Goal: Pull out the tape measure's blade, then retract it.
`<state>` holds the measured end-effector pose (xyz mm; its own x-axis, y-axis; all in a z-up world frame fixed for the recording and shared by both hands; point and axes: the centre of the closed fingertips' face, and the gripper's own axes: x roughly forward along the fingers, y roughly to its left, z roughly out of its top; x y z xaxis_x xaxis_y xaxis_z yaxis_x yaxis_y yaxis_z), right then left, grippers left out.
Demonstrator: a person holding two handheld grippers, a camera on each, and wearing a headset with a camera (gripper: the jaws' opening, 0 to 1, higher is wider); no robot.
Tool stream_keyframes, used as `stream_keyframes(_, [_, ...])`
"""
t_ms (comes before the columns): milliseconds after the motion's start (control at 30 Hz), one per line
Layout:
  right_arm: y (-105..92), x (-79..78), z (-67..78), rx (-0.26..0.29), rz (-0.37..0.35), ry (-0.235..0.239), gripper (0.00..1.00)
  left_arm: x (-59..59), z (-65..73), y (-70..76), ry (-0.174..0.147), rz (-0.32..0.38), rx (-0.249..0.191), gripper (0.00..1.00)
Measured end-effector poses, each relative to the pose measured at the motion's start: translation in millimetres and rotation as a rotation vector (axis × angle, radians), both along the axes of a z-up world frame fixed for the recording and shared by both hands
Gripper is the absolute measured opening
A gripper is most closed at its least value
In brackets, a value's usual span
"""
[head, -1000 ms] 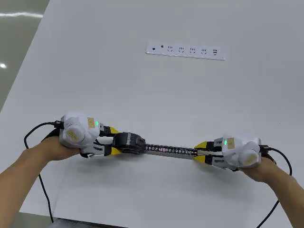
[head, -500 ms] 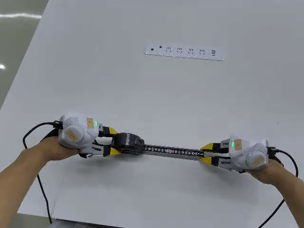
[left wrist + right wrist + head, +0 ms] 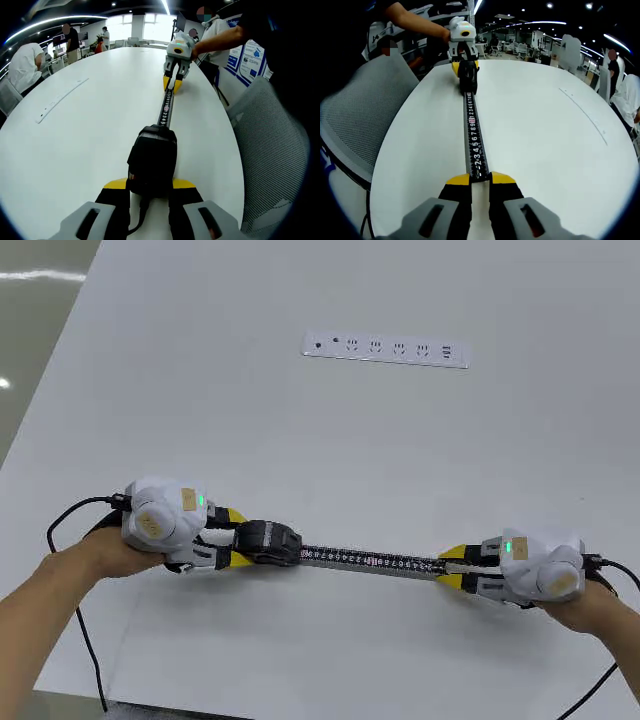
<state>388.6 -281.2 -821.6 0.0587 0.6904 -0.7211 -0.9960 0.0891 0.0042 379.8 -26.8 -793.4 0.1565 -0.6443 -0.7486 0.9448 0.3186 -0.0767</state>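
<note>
Head view: we see the tape measure (image 3: 268,542) near the front edge of the counter (image 3: 300,430), blade (image 3: 370,560) drawn out rightward.
Left gripper (image 3: 240,538): jaws clenched on its case.
Right gripper (image 3: 451,566): jaws grasping the blade tip.
Power strip (image 3: 386,348): well apart, farther back.

White table (image 3: 300,450), power strip (image 3: 386,348) far side, tape measure (image 3: 268,542) — blade (image 3: 370,561) extended — near edge

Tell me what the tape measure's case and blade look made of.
Black boxy tape measure case: probably matte plastic or rubber; dull, no sharp glints. Thin dark blade: likely coated steel; it runs flat and straight, with printed white numerals.
</note>
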Motion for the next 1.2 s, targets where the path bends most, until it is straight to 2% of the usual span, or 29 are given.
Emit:
stream_keyframes(500, [-33.5, -0.8, -1.4, -0.043, -0.032, 0.002, 0.09, -1.0, 0.7, -0.9, 0.012, -0.016, 0.009, 0.27])
stream_keyframes(633, [-31.1, -2.6, -1.6, -0.048, -0.03, -0.001, 0.1, -2.3, 0.6, -2.0, 0.005, -0.031, 0.021, 0.28])
stream_keyframes(667, [-31.0, -2.7, -3.2, -0.067, -0.015, -0.024, 0.1, -2.8, 0.1, -2.0, 0.002, -0.034, 0.024, 0.28])
stream_keyframes(733, [-31.2, -1.9, -2.9, -0.067, -0.024, -0.013, 0.11, -3.0, -0.1, -1.8, -0.002, -0.034, 0.027, 0.28])
stream_keyframes(933, [-31.2, -1.5, -3.5, -0.082, -0.005, -0.03, 0.12, -1.7, -0.8, -1.1, -0.006, -0.039, 0.037, 0.28])
stream_keyframes(1067, [-30.8, -1.0, -4.6, -0.094, -0.024, -0.011, 0.13, -1.2, -2.5, -0.5, -0.005, -0.041, 0.042, 0.28])
stream_keyframes(1200, [-31.6, -1.4, -5.3, -0.113, -0.014, -0.013, 0.14, -1.0, -2.9, -0.3, 0.002, -0.033, 0.042, 0.29])
